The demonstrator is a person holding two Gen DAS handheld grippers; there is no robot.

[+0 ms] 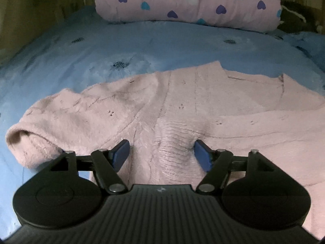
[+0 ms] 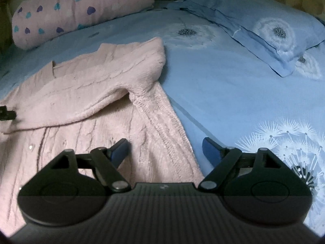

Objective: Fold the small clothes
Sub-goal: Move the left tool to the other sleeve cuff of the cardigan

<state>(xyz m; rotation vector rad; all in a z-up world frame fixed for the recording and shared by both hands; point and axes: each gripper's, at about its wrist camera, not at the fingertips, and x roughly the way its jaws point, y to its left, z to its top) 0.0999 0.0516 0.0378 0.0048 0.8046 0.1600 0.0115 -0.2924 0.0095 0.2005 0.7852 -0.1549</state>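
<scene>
A pale pink knitted sweater [image 1: 182, 109] lies spread on the blue bedsheet [image 1: 101, 48]. In the left wrist view my left gripper [image 1: 161, 152] is open, its blue pads [image 1: 121, 152] pressing down on either side of a ribbed knit ridge near the sweater's left part. A sleeve end [image 1: 26, 140] lies at the left. In the right wrist view the sweater [image 2: 91, 101] has one sleeve folded across its body. My right gripper [image 2: 165, 150] is open over the sweater's ribbed right edge [image 2: 168, 134], one finger over knit, the other over sheet.
A pink pillow with blue and purple hearts [image 1: 186, 2] lies at the back of the bed, also in the right wrist view [image 2: 77, 10]. A blue dandelion-print pillow [image 2: 264, 30] lies at the back right. Wooden bed frame [image 1: 30, 10] stands at the left.
</scene>
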